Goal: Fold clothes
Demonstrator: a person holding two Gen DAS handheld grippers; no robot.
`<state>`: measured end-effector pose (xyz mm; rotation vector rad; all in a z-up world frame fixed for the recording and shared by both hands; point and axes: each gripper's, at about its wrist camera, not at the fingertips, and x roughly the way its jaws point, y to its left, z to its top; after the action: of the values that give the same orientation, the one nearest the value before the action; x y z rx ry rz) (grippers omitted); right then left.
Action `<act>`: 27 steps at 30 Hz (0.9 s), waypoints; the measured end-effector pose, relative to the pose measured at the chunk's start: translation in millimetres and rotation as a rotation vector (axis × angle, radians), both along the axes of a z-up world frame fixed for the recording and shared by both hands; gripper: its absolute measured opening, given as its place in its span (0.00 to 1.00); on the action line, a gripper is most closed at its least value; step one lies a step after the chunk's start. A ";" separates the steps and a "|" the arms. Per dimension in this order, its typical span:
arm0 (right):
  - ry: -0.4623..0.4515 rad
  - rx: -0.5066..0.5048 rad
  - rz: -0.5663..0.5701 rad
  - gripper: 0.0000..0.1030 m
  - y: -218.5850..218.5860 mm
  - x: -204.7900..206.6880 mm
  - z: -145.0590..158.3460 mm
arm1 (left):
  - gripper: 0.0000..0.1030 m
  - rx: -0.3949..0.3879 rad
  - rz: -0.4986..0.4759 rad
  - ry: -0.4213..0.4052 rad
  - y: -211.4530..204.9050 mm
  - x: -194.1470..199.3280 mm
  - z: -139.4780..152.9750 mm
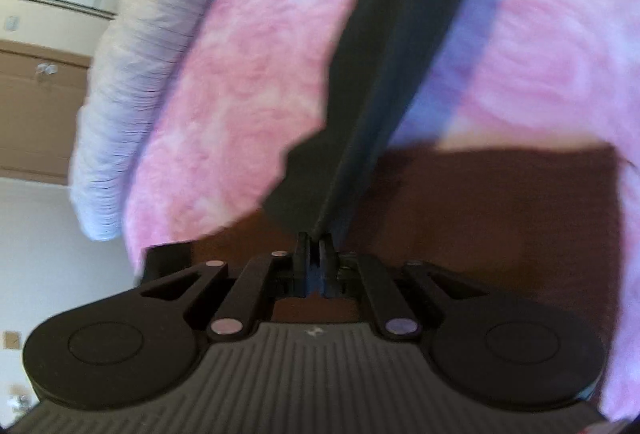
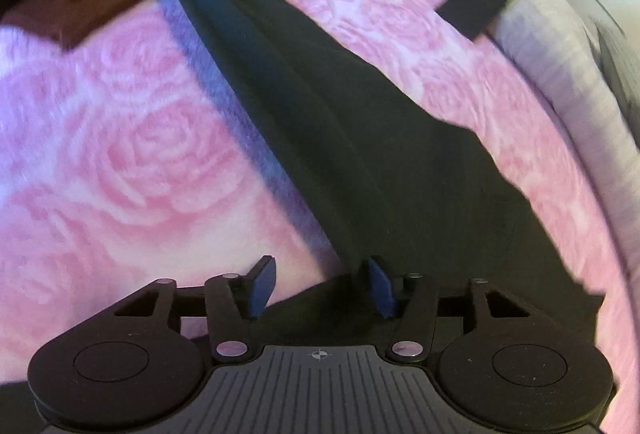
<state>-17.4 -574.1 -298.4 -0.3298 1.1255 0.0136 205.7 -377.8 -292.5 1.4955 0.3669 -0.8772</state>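
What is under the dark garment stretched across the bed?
The dark garment lies on a pink rose-patterned blanket, visible on both sides of it. Whatever lies directly beneath the cloth is covered. The left gripper pinches one end.

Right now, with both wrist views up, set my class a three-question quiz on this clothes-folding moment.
1. True or false: the left tool is shut on the dark garment.
2. Which does the garment lie on? A) bare wood B) pink rose-patterned blanket C) tiled floor
3. Fill in: the right tool stands ____, its pads not pressing the cloth.

Key: 1 true; 2 B; 3 open
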 end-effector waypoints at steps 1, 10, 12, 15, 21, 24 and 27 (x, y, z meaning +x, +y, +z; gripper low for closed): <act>-0.016 0.007 -0.026 0.53 -1.4 -4.0 5.4 | 0.03 -0.010 0.001 -0.029 -4.0 3.5 3.4; -0.007 0.166 -0.363 0.58 -27.9 -59.1 18.0 | 0.07 0.144 -0.006 -0.004 -14.1 1.8 -4.2; 0.046 0.230 -0.451 0.58 -36.4 -78.4 9.3 | 0.12 0.166 0.040 0.034 -9.4 -4.1 -6.4; 0.076 0.346 -0.627 0.83 -56.0 -120.0 5.9 | 0.13 0.118 0.139 0.075 -3.3 -12.8 6.9; 0.023 0.322 -0.851 0.83 -92.0 -229.5 38.6 | 0.22 -0.058 0.223 0.118 -30.4 -66.9 50.9; -0.047 0.232 -0.950 0.83 -132.1 -285.3 64.0 | 0.26 -0.112 0.163 0.160 -70.0 -111.3 64.9; -0.096 0.167 -1.035 0.83 -192.2 -336.3 81.6 | 0.27 -0.132 0.086 0.201 -119.8 -169.4 68.9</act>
<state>-353.7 -766.3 -216.7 0.4218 1.0829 -0.8075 36.2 -497.6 -223.6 1.2652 0.5077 -0.9678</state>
